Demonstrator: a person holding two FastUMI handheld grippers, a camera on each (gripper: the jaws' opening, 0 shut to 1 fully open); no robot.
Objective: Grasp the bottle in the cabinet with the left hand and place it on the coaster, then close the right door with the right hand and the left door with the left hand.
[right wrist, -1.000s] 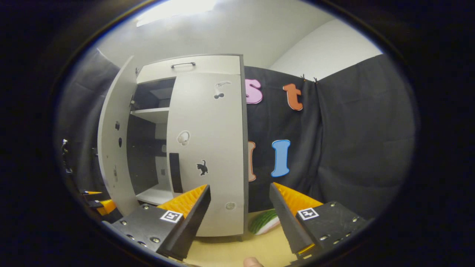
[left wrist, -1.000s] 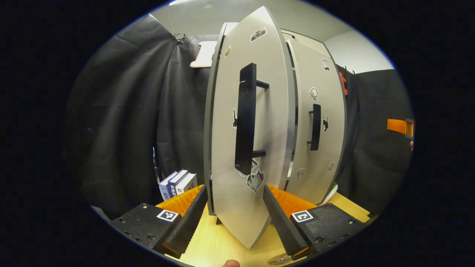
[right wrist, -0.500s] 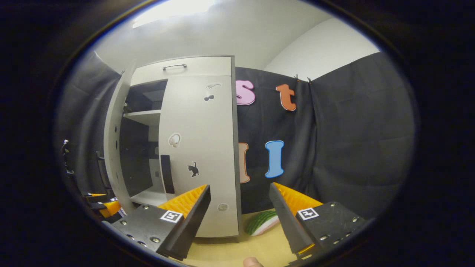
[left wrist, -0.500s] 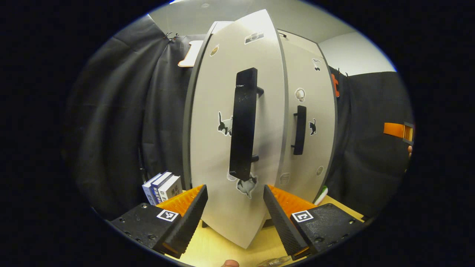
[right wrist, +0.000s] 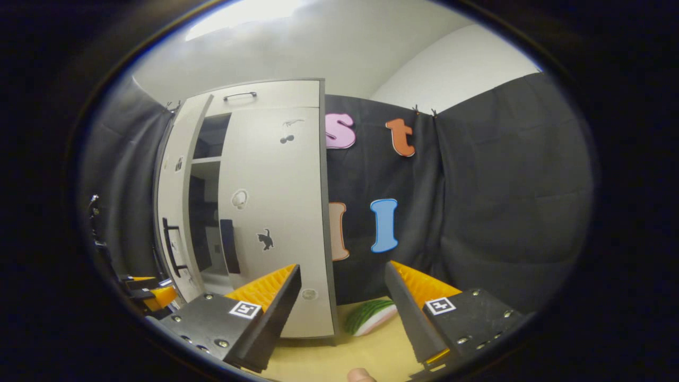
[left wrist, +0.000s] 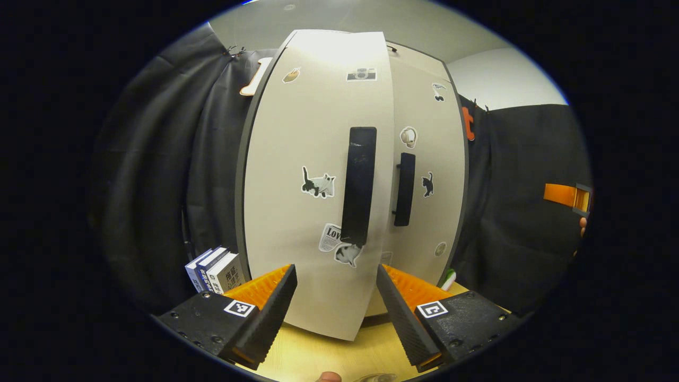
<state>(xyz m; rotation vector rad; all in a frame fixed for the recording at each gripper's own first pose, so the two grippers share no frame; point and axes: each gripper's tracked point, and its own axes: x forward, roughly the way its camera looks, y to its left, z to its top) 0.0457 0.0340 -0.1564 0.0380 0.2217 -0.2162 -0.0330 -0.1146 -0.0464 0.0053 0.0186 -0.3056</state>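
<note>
The black cloth wall [right wrist: 504, 185] covers the right half of the right gripper view, with a pale ceiling [right wrist: 318, 48] across the top; in the left gripper view the same cloth hangs at the left and right edges of the frame. A yellow wooden tabletop [left wrist: 339, 350] runs along the bottom of both views.

The grey cabinet [right wrist: 265, 98] stands on that tabletop, left of centre in the right gripper view and filling the middle of the left gripper view. Its right door [right wrist: 276, 212] lies flush with the front. The left door [left wrist: 318, 185] stands slightly ajar: in the right gripper view a narrow dark gap with a shelf edge shows between the two doors (the bottle and coaster cannot be made out in either view). Each door carries a vertical black handle [left wrist: 358, 185], and the two handles sit just beside each other near centre frame.

Books [left wrist: 215, 269] stand at lower left of the left gripper view, beside the cabinet. A green and white object [right wrist: 371, 316] lies on the table at lower centre of the right gripper view, right of the cabinet's foot.

The left gripper [left wrist: 335, 297] sits at bottom centre with jaws spread apart, empty, the door's lower edge between them. The right gripper [right wrist: 344, 302] is likewise released and empty, well clear of the cabinet, with open tabletop ahead.
</note>
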